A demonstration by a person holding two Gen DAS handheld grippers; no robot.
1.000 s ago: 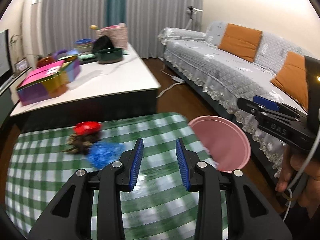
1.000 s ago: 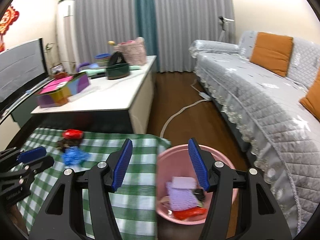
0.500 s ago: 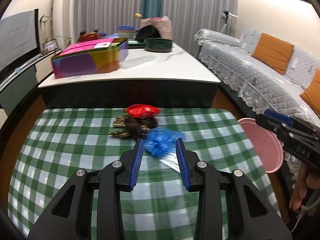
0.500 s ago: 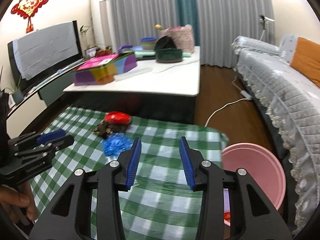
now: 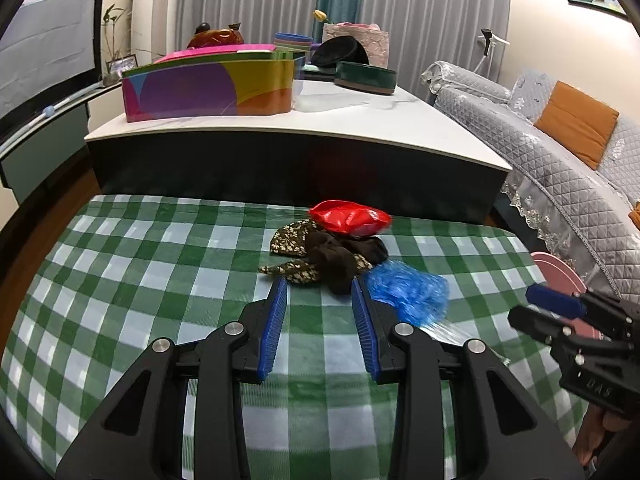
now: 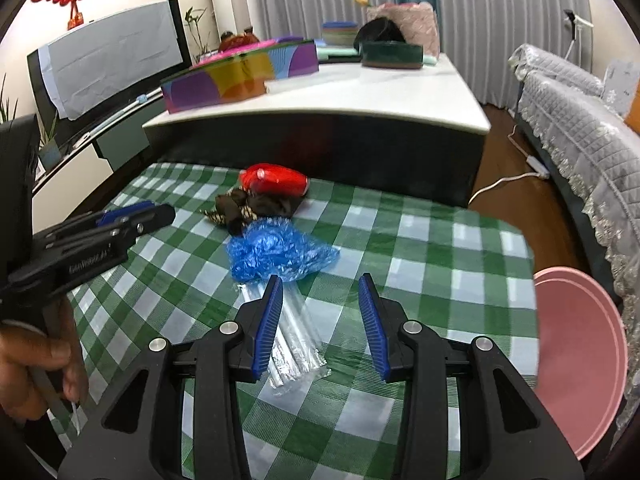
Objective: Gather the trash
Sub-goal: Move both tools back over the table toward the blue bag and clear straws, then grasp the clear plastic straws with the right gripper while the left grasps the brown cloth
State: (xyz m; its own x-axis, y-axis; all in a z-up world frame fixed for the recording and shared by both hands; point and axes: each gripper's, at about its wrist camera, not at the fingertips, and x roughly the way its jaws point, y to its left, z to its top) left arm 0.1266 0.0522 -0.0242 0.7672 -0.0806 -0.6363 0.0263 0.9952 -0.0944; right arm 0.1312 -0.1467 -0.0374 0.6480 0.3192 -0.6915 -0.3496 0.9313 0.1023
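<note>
In the left wrist view, the left gripper (image 5: 319, 292) hangs over the green checked cloth (image 5: 132, 264) with its jaws spread partway and nothing between them, its tips just short of the dark rag (image 5: 328, 254). That rag is a crumpled brown piece with a speckled yellow-flecked fringe, lying limp in a low heap; the red wrapper (image 5: 350, 216) sits glossy and puffed against its far edge, and the blue bag (image 5: 408, 292) lies crinkled at its right, just beside the right finger. To take the rag well, I would ease forward until the bulk of the heap sits between the pads, keep the tips off the cloth so it does not bunch, and close on the thick middle, not the loose fringe, which would likely slip. The right gripper (image 5: 532, 310) shows at the right edge, near the rim of the pink bin (image 5: 560, 272). In the right wrist view, the right gripper (image 6: 320, 294) also stands partly spread and empty; its jaws have just been closing with nothing caught. The clear sleeve (image 6: 296, 340) lies flat beside its left finger, a shiny pleated film with its far end under the blue bag (image 6: 276, 250). That film looks slippery and thin, so a shift to the left and a low, square pinch would serve best. The bin (image 6: 576, 344) stands off the cloth's right edge, and the left gripper (image 6: 152, 214) reaches in from the left toward the rag (image 6: 256, 206) and wrapper (image 6: 274, 180).
</note>
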